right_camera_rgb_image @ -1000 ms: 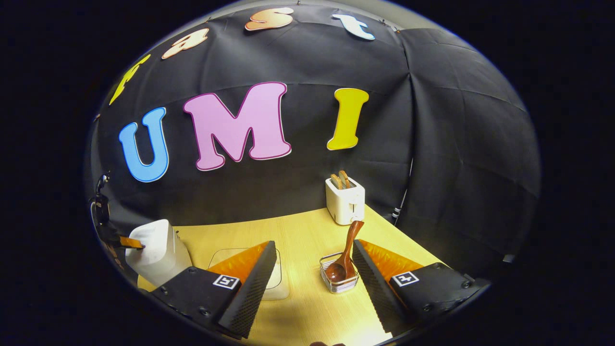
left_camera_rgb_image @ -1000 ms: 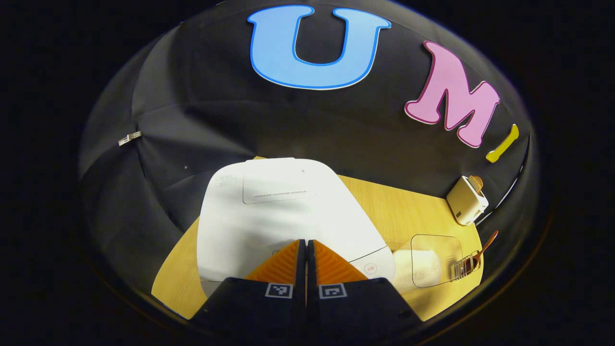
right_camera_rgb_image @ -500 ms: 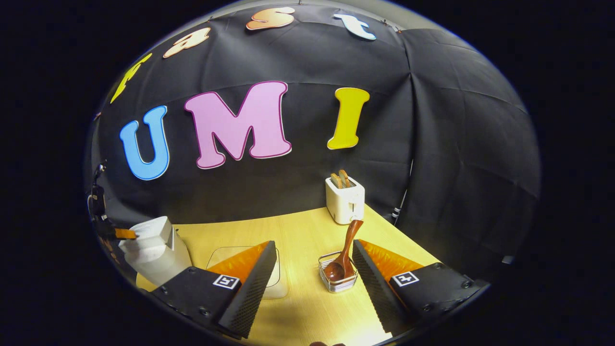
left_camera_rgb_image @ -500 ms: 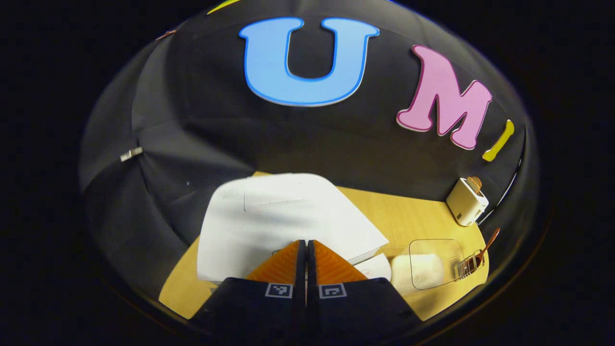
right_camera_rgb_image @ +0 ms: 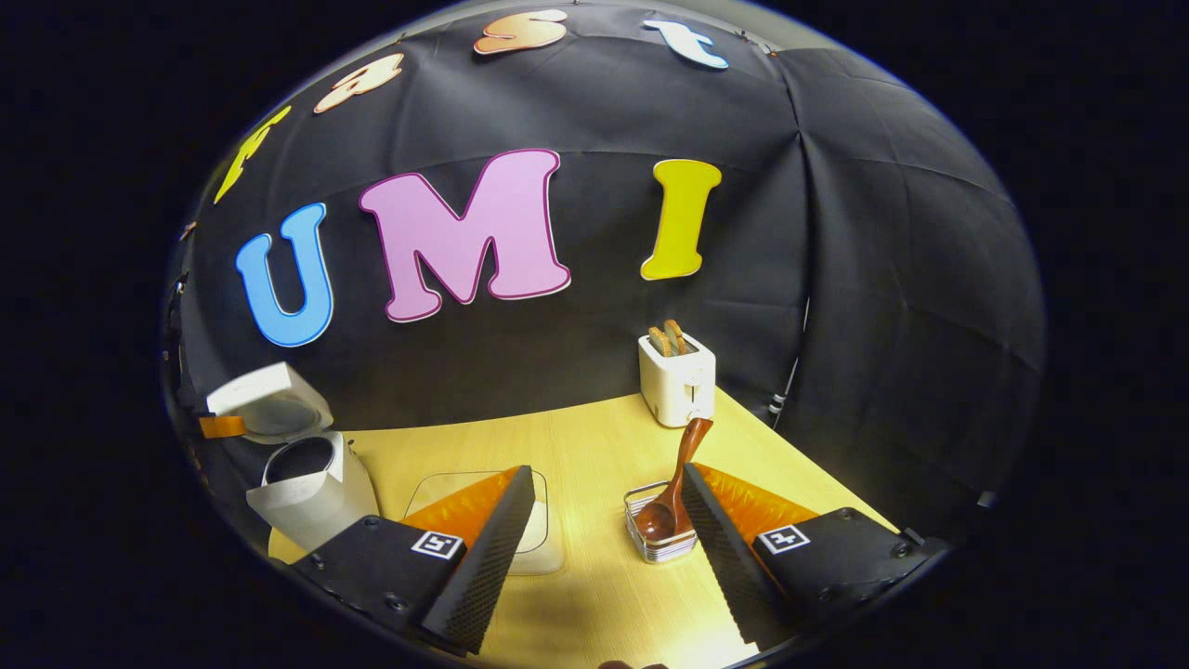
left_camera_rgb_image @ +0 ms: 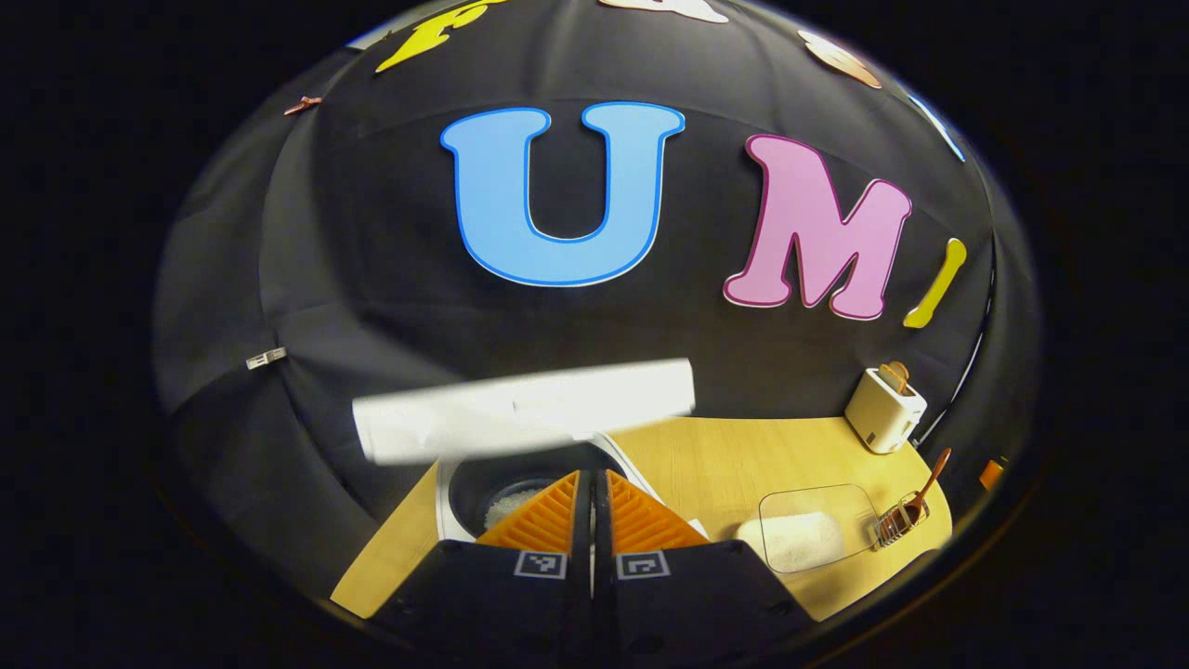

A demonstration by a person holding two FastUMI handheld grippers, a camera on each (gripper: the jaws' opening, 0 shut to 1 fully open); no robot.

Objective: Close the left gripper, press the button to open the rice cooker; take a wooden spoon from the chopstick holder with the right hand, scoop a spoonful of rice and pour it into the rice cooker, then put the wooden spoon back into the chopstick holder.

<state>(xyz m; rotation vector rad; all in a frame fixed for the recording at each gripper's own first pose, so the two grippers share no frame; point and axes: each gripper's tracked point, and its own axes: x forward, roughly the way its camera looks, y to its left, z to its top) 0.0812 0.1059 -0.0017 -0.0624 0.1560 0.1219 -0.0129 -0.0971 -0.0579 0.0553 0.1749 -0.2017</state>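
In the left gripper view, the left gripper (left_camera_rgb_image: 592, 483) is seen with its fingers pressed together, holding nothing, just before the rice cooker (left_camera_rgb_image: 506, 492), whose lid (left_camera_rgb_image: 525, 409) is raised. In the right gripper view, the right gripper (right_camera_rgb_image: 608, 488) is held wide apart; the wooden spoon (right_camera_rgb_image: 673, 492) stands in the chopstick holder (right_camera_rgb_image: 658, 539) at five o'clock from the toaster (right_camera_rgb_image: 678, 386), on the table (right_camera_rgb_image: 594, 446).

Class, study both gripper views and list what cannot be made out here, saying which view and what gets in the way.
- Rice cooker lid, left gripper view: smeared by motion blur, no detail.
- Open button, left gripper view: hidden behind the shut left claw.
- Inner pot: partly blocked by that claw.
- Rice container, right gripper view: partly covered by the open right claw.
- Toaster: controls too small.
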